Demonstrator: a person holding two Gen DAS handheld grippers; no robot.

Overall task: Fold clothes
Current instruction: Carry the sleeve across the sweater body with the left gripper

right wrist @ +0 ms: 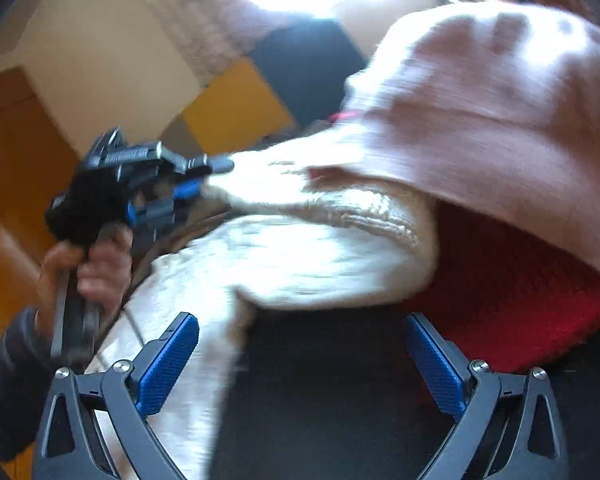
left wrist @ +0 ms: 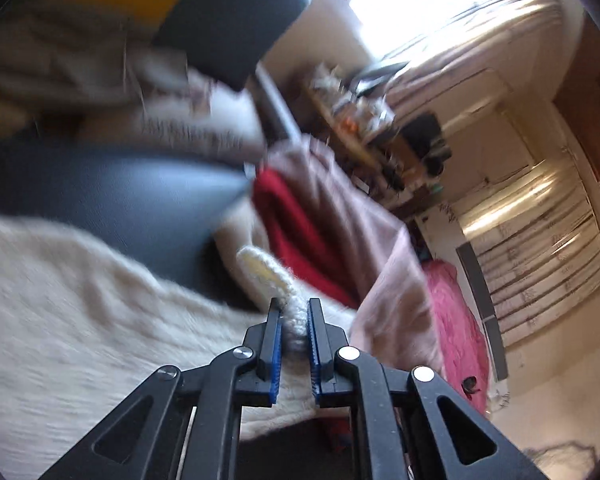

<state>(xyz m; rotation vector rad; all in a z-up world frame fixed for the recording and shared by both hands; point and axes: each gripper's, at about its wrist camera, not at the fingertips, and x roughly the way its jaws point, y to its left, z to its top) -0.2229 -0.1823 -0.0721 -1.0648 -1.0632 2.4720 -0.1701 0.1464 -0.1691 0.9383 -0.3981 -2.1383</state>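
Your left claw (left wrist: 294,320) was clenched on a knitted edge of the cream sweater (left wrist: 80,320), the ribbed fabric pinched between its blue pads (left wrist: 275,344) and the rest trailing down and to that claw's left. Your right claw (right wrist: 300,360) stood wide, grasping nothing, with the sweater's body just ahead of its left pad and dark upholstery under its tips. Beyond it and to its right lay a pale pink garment (right wrist: 500,100) draped over a red one (right wrist: 520,300).

The step looked like lifting the sweater clear to spread it. To do that well, you needed the right claw on a matching edge, probably the hem or the opposite shoulder, though blur made it hard to say which part the left held. A deep, even bite would have kept the loose knit from slipping, and keeping both claws level would have let it hang square, free of the pink garment.
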